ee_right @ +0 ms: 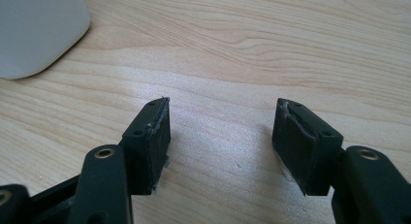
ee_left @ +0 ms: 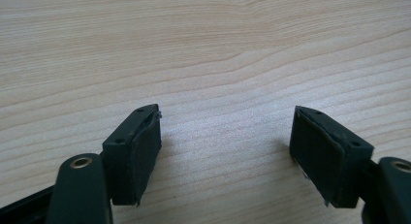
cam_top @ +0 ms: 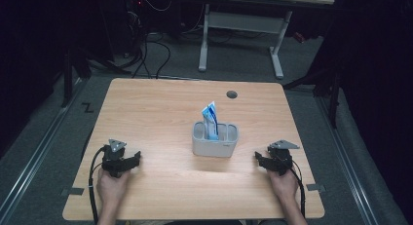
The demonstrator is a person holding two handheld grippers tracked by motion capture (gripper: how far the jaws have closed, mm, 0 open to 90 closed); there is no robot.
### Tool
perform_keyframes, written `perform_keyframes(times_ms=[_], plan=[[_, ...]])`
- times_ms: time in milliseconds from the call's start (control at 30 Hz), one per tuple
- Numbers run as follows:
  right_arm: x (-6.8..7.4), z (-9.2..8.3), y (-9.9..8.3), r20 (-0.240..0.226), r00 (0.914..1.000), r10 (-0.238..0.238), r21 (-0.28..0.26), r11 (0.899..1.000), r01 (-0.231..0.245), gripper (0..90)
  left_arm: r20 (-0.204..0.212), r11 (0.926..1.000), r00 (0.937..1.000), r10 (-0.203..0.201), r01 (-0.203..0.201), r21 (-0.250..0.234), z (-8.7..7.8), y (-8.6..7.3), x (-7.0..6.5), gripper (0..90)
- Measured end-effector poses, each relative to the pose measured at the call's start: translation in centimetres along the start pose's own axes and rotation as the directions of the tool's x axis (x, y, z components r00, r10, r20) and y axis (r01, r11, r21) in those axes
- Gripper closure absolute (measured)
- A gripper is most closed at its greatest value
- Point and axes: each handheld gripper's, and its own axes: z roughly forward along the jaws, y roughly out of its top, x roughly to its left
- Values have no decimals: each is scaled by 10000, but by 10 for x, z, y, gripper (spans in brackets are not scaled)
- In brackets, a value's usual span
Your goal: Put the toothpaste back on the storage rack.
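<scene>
Organizer, high view: grey, centre of your bench, blue-white tube standing in its middle slot; placing looks done. Left tool, left gripper view: spread, empty. Right tool, right gripper view: spread, empty, organizer corner upper left.

On the table, the holder with a tube in it stands midway between both grippers.

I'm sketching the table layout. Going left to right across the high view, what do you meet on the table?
Left gripper → grey holder with a blue and white tube standing in it → right gripper.
</scene>
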Motion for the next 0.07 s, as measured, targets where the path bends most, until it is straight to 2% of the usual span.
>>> perform_keyframes(times_ms=[67], plan=[[0,0,0,1,10000,0,0,10000,0,389,8,10000,10000,-3,3,1,0,0,0,275]])
